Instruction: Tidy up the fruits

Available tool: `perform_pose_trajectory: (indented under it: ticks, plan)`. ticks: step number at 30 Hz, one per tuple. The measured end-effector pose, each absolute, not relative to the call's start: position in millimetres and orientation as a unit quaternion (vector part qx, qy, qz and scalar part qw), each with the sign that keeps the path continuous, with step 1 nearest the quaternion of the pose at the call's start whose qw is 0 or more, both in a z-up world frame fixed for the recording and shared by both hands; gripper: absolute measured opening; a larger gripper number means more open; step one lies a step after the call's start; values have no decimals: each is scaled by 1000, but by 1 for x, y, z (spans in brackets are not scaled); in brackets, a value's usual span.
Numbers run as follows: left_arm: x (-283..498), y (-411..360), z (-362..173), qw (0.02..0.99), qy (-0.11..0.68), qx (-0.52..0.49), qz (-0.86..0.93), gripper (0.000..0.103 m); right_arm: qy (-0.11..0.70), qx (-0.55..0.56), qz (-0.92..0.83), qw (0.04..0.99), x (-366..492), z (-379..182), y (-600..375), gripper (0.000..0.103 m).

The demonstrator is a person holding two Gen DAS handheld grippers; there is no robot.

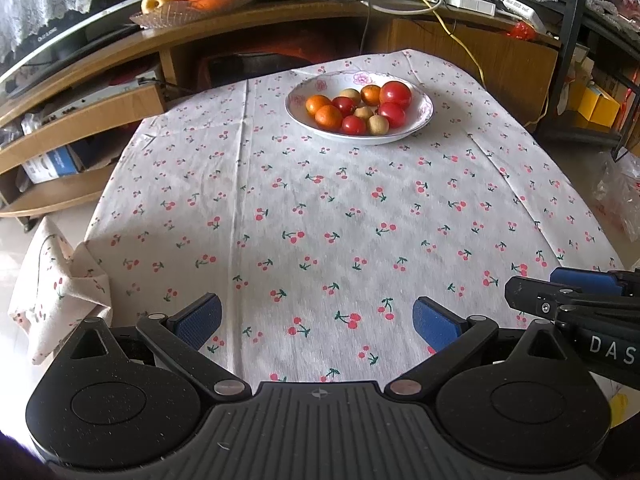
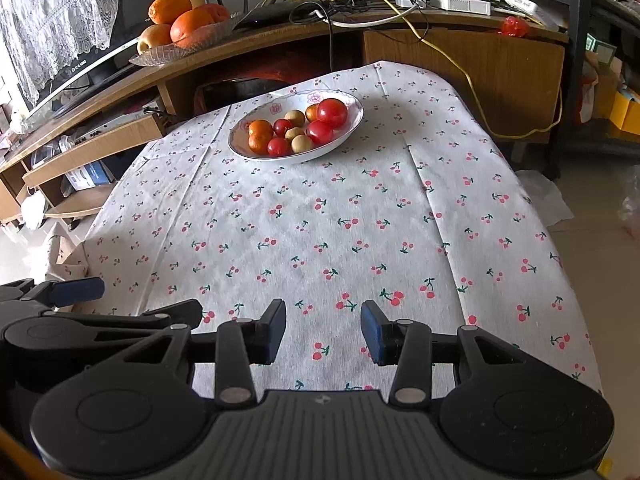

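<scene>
Left gripper (image 1: 317, 322): pads wide apart, empty, hovering over near edge of counter (image 1: 320, 208), likely staged before reach. Right gripper (image 2: 323, 330): pads apart, narrower gap, empty, just beside left one.

Fruit all in floral bowl (image 1: 424, 118) at far side of counter, well apart from both grippers.

Count in bowl: red fruits 4, small oranges 3, tan round fruits 3.

Glass dish (image 1: 160, 20) on far-left shelf: big oranges, apple; exact count unclear.

Cherry-print cloth (image 1: 320, 220) covering the desk. Upper left: glass dish (image 1: 192, 10) of oranges on a wooden shelf (image 1: 280, 20). Top centre: yellow cable (image 2: 460, 60), white power strip (image 2: 460, 2).
</scene>
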State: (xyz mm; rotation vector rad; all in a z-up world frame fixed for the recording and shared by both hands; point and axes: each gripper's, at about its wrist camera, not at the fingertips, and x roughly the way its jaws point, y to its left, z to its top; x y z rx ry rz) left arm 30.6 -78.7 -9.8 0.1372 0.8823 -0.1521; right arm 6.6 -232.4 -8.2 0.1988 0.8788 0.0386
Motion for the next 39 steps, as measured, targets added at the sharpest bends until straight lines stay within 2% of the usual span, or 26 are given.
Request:
perform_pose_trajectory:
  ticks: [39]
  plan:
    - [27,-79,-10,896,432,64,-75,102,428,94,18,899,4,-9,-232,42]
